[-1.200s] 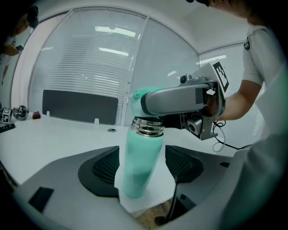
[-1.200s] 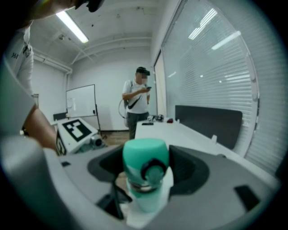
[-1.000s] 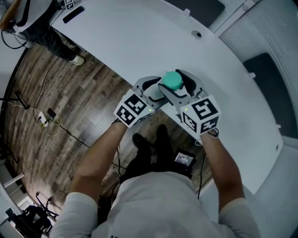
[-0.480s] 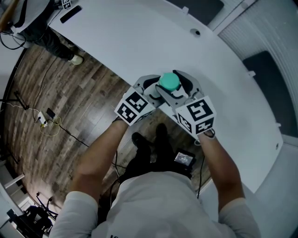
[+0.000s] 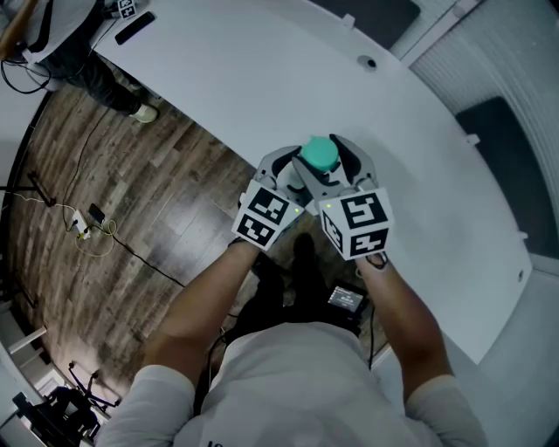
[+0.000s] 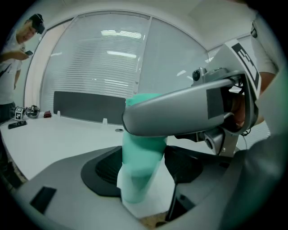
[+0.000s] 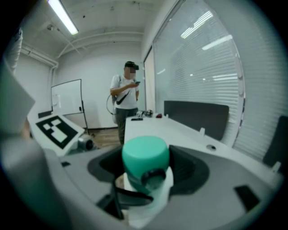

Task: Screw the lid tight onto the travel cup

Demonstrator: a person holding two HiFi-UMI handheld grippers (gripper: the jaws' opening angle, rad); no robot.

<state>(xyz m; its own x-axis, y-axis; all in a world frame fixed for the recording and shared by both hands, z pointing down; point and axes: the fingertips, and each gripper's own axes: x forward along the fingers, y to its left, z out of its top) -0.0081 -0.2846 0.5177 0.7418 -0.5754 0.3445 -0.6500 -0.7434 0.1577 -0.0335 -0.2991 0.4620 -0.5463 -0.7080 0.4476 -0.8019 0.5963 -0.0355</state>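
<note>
Head view has both tongs meeting at the edge of the white table. The left gripper is clamped on the travel cup, held upright in the air. The right gripper is pinching the teal lid sitting on top.

The white table carries at its far end a dark flat bar, perhaps a remote, just beside a marker cube, and has a small round grommet nearer the middle.

Lid matt plastic; table smooth; floor wood.
</note>
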